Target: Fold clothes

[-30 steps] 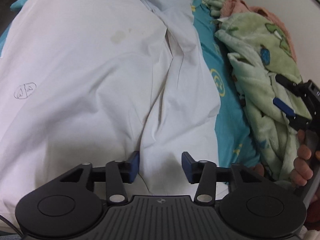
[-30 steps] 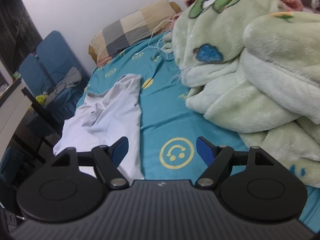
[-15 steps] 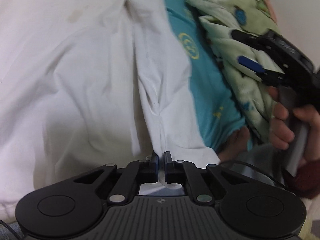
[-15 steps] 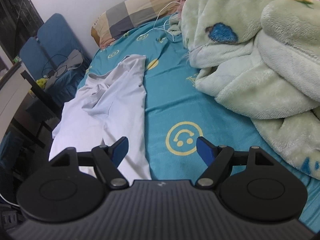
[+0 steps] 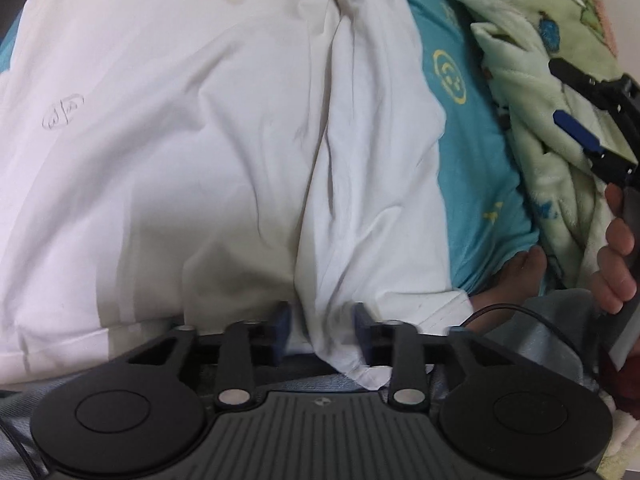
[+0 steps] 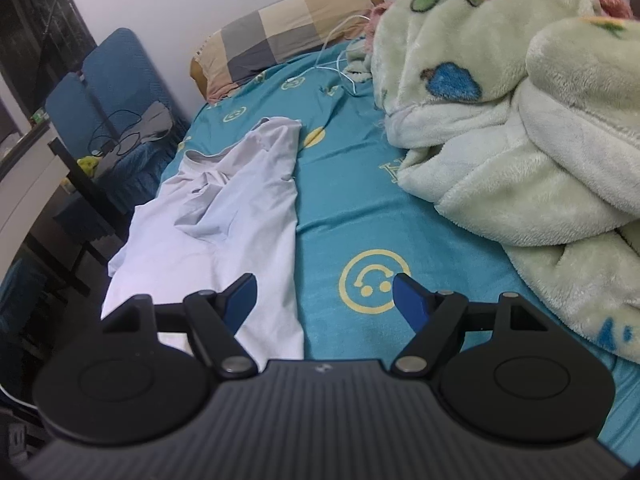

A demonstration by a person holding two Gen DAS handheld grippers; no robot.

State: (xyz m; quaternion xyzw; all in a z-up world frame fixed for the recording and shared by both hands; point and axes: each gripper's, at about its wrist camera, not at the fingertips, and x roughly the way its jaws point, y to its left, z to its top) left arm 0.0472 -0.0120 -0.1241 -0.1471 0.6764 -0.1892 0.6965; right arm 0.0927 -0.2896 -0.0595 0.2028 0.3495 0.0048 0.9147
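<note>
White shirt [image 6: 224, 224] lies on teal bedsheet [image 6: 360, 208]; both grippers' jaws spread apart, gripping nothing.

Black ribbed left gripper [image 5: 322, 330], blue-padded fingers [image 5: 282, 322], silver pivot screws, thin black cable, dark red sleeve [image 5: 622, 384]

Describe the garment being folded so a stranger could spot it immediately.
On the teal smiley-print bedsheet, look to the side opposite the heaped green fleece blanket. The white T-shirt lies spread there, the only plain, thin, unpatterned fabric on the bed.
</note>
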